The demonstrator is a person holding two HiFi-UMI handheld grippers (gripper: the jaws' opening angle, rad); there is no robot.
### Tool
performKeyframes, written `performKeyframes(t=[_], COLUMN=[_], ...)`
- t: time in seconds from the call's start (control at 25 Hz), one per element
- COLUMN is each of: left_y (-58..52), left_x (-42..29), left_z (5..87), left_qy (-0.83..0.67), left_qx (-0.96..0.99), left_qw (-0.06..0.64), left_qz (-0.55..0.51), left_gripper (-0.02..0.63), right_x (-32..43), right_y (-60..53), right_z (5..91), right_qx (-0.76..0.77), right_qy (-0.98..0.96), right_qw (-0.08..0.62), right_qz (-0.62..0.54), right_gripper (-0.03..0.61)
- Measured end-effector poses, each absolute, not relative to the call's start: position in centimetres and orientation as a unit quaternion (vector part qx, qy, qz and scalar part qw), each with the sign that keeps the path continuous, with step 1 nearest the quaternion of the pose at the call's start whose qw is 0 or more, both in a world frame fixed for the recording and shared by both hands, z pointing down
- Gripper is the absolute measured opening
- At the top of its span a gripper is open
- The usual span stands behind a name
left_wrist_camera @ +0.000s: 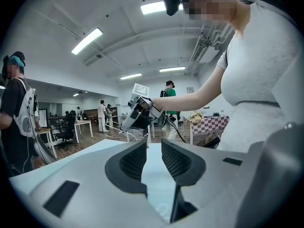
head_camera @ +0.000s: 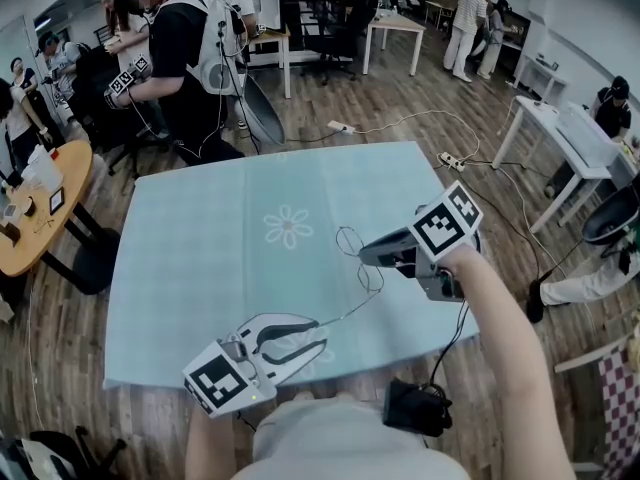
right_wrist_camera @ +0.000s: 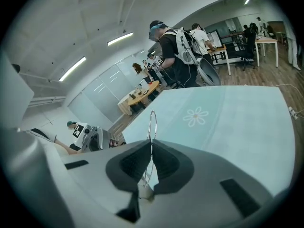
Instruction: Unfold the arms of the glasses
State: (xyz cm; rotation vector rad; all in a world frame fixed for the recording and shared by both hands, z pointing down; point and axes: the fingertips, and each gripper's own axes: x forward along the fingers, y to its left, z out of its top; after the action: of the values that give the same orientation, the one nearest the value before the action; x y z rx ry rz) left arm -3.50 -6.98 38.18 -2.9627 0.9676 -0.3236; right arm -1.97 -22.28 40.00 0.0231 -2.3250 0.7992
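Thin wire-framed glasses (head_camera: 352, 243) hang over the pale blue tablecloth (head_camera: 220, 248), pinched at the frame by my right gripper (head_camera: 363, 255). In the right gripper view a wire lens rim (right_wrist_camera: 152, 125) sticks up from between the closed pads of that gripper (right_wrist_camera: 149, 144). One slender arm of the glasses (head_camera: 345, 313) runs down-left to just short of my left gripper (head_camera: 320, 334), near the table's front edge. In the left gripper view the left gripper (left_wrist_camera: 153, 144) has a narrow gap between its pads with nothing seen in it; the right gripper (left_wrist_camera: 137, 113) is ahead of it.
A white flower print (head_camera: 288, 226) marks the cloth's middle. A person with grippers (head_camera: 190, 48) stands past the far left corner. A round wooden table (head_camera: 40, 218) is at the left and white desks (head_camera: 560, 133) at the right. A black device (head_camera: 415, 408) hangs at the front edge.
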Motion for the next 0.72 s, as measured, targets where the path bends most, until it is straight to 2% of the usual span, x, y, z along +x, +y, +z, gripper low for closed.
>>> performKeyframes(t=[0.12,0.32,0.4,0.72], left_y=[-7.0,-7.5,-8.3,-12.2], left_x=[-4.2,-6.7,-7.6,-5.1], left_z=[38.0,38.2,39.1,40.9], left_qy=[0.326,0.370,0.400,0.452], left_qx=[-0.941,-0.924,-0.909,-0.883], left_qw=[0.010,0.014,0.020,0.057], left_qz=[-0.097,-0.094,-0.112,-0.110], left_gripper=[0.103,0.193,0.210,0.232], right_x=[-2.0,-2.4,-2.5,-2.8], right_y=[-21.8,-21.3,-21.1,-20.3], right_z=[40.0,39.4,38.8,37.9], right_qx=[0.001,-0.005,-0.011,-0.026], right_qy=[-0.892,-0.895,-0.896,-0.901], right_qw=[0.336,0.322,0.313,0.313], right_qz=[0.303,0.310,0.313,0.298], right_gripper=[0.014,0.014,0.014,0.014])
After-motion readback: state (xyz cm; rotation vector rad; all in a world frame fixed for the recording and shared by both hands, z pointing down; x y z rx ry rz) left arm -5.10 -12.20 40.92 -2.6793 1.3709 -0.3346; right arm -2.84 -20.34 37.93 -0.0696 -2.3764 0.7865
